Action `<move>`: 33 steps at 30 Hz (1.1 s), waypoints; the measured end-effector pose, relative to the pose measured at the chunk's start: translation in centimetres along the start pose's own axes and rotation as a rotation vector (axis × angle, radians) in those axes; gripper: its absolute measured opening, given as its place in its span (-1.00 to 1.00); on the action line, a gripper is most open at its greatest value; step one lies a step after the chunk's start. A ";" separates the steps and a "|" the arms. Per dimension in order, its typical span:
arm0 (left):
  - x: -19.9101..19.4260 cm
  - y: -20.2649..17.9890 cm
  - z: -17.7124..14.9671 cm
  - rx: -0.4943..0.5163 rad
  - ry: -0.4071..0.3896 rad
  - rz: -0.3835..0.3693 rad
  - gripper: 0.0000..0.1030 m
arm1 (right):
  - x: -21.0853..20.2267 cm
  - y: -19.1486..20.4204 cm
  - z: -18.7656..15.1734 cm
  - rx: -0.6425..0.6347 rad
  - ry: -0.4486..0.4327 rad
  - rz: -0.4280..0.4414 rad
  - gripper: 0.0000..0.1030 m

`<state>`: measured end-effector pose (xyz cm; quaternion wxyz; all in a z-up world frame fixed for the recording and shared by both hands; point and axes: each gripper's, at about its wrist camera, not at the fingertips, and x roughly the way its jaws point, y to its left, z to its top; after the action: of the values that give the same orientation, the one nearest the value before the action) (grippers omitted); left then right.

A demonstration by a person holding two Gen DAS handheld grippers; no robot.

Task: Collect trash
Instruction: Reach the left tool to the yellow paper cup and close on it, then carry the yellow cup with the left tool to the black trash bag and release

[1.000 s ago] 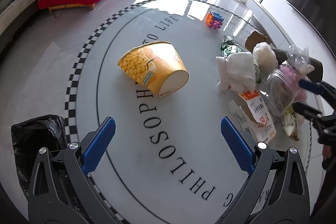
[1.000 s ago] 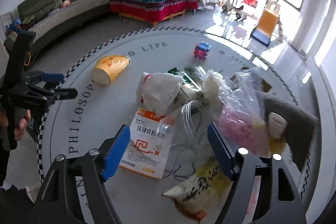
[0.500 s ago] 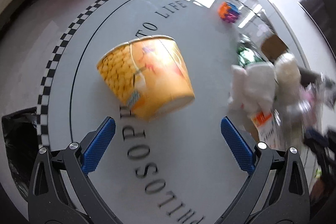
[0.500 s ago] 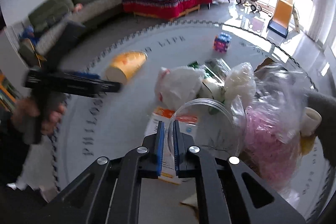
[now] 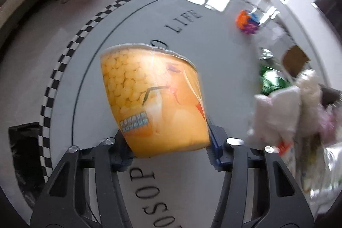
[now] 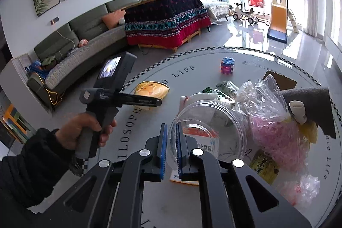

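A round grey floor mat (image 5: 213, 40) printed with lettering is seen to carry the scattered trash, and a black trash bag (image 5: 23, 155) lies at its chequered edge, to the left in the left wrist view. The yellow popcorn bucket (image 5: 156, 104) lies on its side on the mat, and the left gripper (image 5: 168, 149) is closed around its wide open end, one pad pressed to each side of the wall. The paper wall is judged soft, so only enough squeeze to stop slipping should be applied, and the bucket should be lifted clear before it is swung toward the bag. A clear plastic container (image 6: 209, 131) is pinched by its rim in the right gripper (image 6: 171, 151), whose jaws are drawn almost together on the thin wall. Such an edge hold is judged prone to pivoting, so the container should be kept level and moved slowly. The remaining pile, including a pink-filled plastic bag (image 6: 275, 131), is left just beside the container.
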<state>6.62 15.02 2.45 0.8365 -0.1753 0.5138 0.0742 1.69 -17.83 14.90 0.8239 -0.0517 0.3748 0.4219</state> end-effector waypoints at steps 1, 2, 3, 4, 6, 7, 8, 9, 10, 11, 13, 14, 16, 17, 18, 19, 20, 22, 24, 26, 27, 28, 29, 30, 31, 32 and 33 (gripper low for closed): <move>-0.4 0.1 -0.4 0.006 -0.007 -0.017 0.03 | -0.1 0.0 0.0 0.008 -0.002 0.001 -0.82; -1.1 0.0 -1.0 0.023 -0.022 -0.024 0.03 | -0.1 0.1 -0.2 0.015 -0.003 0.002 -0.82; -1.5 -0.3 -1.4 0.035 -0.037 -0.027 0.03 | 0.0 0.1 -0.3 0.019 -0.004 0.000 -0.82; -1.9 -0.4 -1.6 0.044 -0.050 -0.030 0.03 | 0.0 0.2 -0.5 0.024 -0.003 -0.002 -0.82; -3.0 -0.5 -2.4 0.055 -0.077 -0.051 0.03 | 0.1 0.3 -0.9 0.050 -0.004 0.002 -0.82; -3.8 -0.4 -3.0 0.062 -0.094 -0.061 0.03 | 0.1 0.5 -1.1 0.063 -0.006 0.009 -0.82; -4.3 -0.3 -3.3 0.068 -0.107 -0.067 0.03 | 0.1 0.7 -1.3 0.070 -0.009 0.012 -0.82; -4.9 -0.2 -3.8 0.077 -0.118 -0.075 0.03 | 0.1 0.9 -1.5 0.074 -0.011 0.015 -0.82; -5.6 -0.2 -4.2 0.089 -0.132 -0.081 0.03 | 0.1 1.3 -1.6 0.077 -0.012 0.020 -0.82; -6.3 0.0 -4.7 0.097 -0.143 -0.080 0.03 | 0.2 1.6 -1.8 0.079 -0.011 0.025 -0.82; -7.2 0.2 -5.4 0.103 -0.164 -0.082 0.03 | 0.3 2.6 -1.9 0.076 -0.009 0.038 -0.82; -7.9 0.7 -5.9 0.103 -0.173 -0.085 0.03 | 0.5 3.3 -1.9 0.070 -0.008 0.045 -0.82; -8.7 1.4 -6.5 0.100 -0.185 -0.080 0.03 | 0.7 4.7 -1.8 0.057 -0.006 0.057 -0.82; -9.3 2.0 -7.0 0.097 -0.194 -0.077 0.03 | 0.8 5.4 -1.7 0.051 -0.006 0.063 -0.82; -9.9 2.6 -7.4 0.095 -0.201 -0.073 0.03 | 0.8 6.3 -1.6 0.043 -0.007 0.072 -0.82; -10.2 3.0 -7.6 0.092 -0.208 -0.069 0.03 | 1.0 6.9 -1.6 0.037 -0.008 0.078 -0.82; -10.8 3.7 -8.1 0.083 -0.217 -0.067 0.03 | 1.1 7.7 -1.5 0.029 -0.009 0.087 -0.82; -11.5 4.9 -8.7 0.065 -0.227 -0.064 0.03 | 1.5 9.4 -1.2 0.012 -0.007 0.101 -0.82; -12.7 6.6 -9.9 0.039 -0.243 -0.047 0.03 | 2.1 11.4 -0.9 -0.014 0.000 0.125 -0.82; -13.6 8.2 -10.9 0.016 -0.256 -0.026 0.03 | 2.6 13.0 -0.6 -0.033 0.004 0.151 -0.82; -14.1 9.1 -11.3 0.004 -0.262 -0.014 0.03 | 3.0 14.0 -0.4 -0.043 0.007 0.166 -0.82; -14.5 10.0 -11.8 -0.006 -0.265 -0.003 0.03 | 3.2 14.9 -0.2 -0.051 0.010 0.181 -0.82; -14.9 11.1 -12.6 -0.022 -0.270 0.013 0.03 | 3.7 16.1 -0.1 -0.061 0.015 0.203 -0.82; -15.2 12.0 -13.1 -0.034 -0.272 0.026 0.03 | 4.0 17.1 0.0 -0.069 0.018 0.220 -0.82; -15.5 12.9 -13.7 -0.048 -0.274 0.041 0.03 | 4.2 17.8 0.0 -0.077 0.020 0.232 -0.82; -15.8 14.0 -14.4 -0.066 -0.273 0.058 0.03 | 4.7 19.1 -0.1 -0.088 0.025 0.251 -0.82; -16.1 15.0 -15.0 -0.084 -0.274 0.073 0.03 | 5.1 20.0 0.0 -0.093 0.031 0.269 -0.82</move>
<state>-17.94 24.32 7.29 0.8875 -0.1794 0.3975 0.1492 -11.15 -1.71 16.19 0.7506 -0.0457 0.3711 0.5448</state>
